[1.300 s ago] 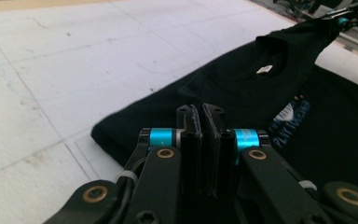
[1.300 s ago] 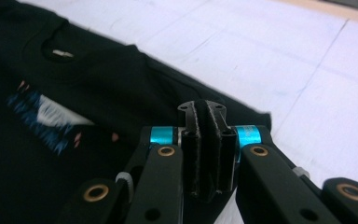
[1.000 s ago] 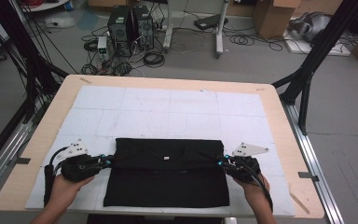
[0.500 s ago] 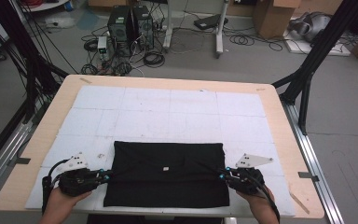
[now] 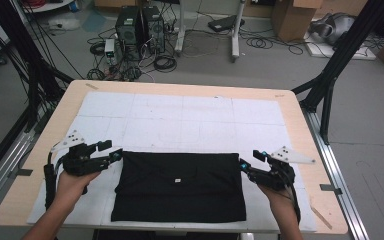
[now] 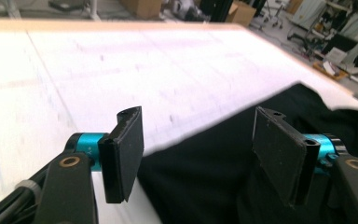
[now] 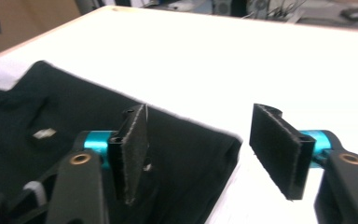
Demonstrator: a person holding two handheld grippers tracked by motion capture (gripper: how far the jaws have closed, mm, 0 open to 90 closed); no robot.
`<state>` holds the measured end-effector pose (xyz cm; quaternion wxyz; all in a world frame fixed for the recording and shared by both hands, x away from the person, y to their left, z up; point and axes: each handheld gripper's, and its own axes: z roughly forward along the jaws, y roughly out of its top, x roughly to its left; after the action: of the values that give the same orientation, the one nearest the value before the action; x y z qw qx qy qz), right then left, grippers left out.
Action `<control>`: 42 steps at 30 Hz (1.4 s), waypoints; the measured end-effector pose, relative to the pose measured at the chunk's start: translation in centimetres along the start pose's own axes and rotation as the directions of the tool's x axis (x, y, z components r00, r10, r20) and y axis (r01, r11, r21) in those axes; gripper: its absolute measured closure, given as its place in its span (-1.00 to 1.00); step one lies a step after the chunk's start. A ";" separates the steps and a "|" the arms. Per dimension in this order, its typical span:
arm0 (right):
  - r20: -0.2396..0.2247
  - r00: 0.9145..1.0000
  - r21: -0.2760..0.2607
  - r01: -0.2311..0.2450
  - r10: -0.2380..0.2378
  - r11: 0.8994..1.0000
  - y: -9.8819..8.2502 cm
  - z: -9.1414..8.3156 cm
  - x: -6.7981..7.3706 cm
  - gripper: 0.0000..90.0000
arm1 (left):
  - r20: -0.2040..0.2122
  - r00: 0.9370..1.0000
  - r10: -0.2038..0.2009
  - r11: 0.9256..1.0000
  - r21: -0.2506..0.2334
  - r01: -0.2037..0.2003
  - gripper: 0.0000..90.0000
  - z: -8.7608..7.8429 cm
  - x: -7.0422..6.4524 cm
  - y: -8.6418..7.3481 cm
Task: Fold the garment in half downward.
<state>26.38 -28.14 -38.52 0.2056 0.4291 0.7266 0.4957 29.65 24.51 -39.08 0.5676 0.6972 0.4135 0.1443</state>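
A black garment (image 5: 180, 185) lies folded flat on the white mat near the table's front edge, a small white label (image 5: 178, 180) at its middle. My left gripper (image 5: 111, 150) hovers at its upper left corner. Its jaws have just been opening and stand wide apart in the left gripper view (image 6: 198, 135), with the cloth (image 6: 223, 172) lying loose below them. My right gripper (image 5: 250, 161) is at the upper right corner. Its jaws have also just been opening (image 7: 200, 140), and the garment's edge (image 7: 74, 107) lies beneath, untouched by the pads.
The wooden table (image 5: 300, 125) carries a white gridded mat (image 5: 180, 120) with free room behind the garment. Black frame posts (image 5: 330, 85) stand at both sides. Computers and cables (image 5: 140, 30) sit on the floor beyond the far edge.
Both grippers were shut on the garment's side edges and have let go, jaws now wide. Both hands have lifted, the left drawing slightly out to the left. The garment lies still.
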 end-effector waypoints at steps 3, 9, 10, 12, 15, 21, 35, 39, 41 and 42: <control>0.014 1.000 0.015 0.022 -0.022 1.000 1.3 1.7 -0.6 -0.32 | -0.018 1.000 0.018 1.000 0.012 -0.018 -0.21 1.4 0.6 0.7; 0.020 1.000 0.071 0.002 -0.004 0.997 2.0 5.0 -1.9 -0.37 | -0.051 0.999 -0.004 0.995 0.096 0.009 -0.24 3.8 2.4 0.0; 0.023 1.000 0.092 -0.007 0.005 0.996 1.8 5.5 -2.1 -0.37 | -0.050 0.999 -0.003 0.993 0.115 0.009 -0.24 4.1 2.6 -0.2; 0.031 0.999 0.122 -0.009 0.005 0.993 1.5 6.2 -2.5 -0.37 | -0.048 0.999 -0.002 0.989 0.150 0.009 -0.25 4.7 2.8 -0.6; 0.027 0.999 0.154 -0.025 0.021 0.988 0.8 6.9 -2.9 -0.35 | -0.061 0.998 -0.009 0.980 0.199 0.021 -0.26 5.2 3.3 -1.3; 0.008 1.000 0.263 -0.024 0.023 0.964 -0.7 8.6 -3.2 -0.21 | -0.047 0.999 -0.001 0.963 0.271 0.013 -0.08 5.9 3.4 -2.7; -0.051 0.997 0.319 0.071 -0.057 0.945 -1.5 8.9 -2.1 0.88 | -0.057 0.998 0.036 0.958 0.287 -0.018 0.90 6.4 2.6 -3.0; -0.024 0.998 0.253 0.061 -0.057 0.966 -0.4 8.4 -2.6 0.90 | -0.081 0.997 -0.003 0.981 0.195 0.019 0.90 6.2 3.5 -0.8; -0.017 0.999 0.225 0.050 -0.047 0.973 0.2 8.5 -2.9 0.90 | -0.084 0.996 0.007 0.982 0.190 0.010 0.90 6.5 3.7 0.2; -0.011 0.999 0.216 0.044 -0.042 0.975 0.5 8.6 -3.0 0.90 | -0.088 0.996 0.012 0.982 0.188 0.005 0.91 6.7 3.8 0.6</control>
<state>34.50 -25.86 -42.07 0.1662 0.4316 0.7859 0.4104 36.79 22.81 -41.64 0.4798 0.7414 0.4489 0.1364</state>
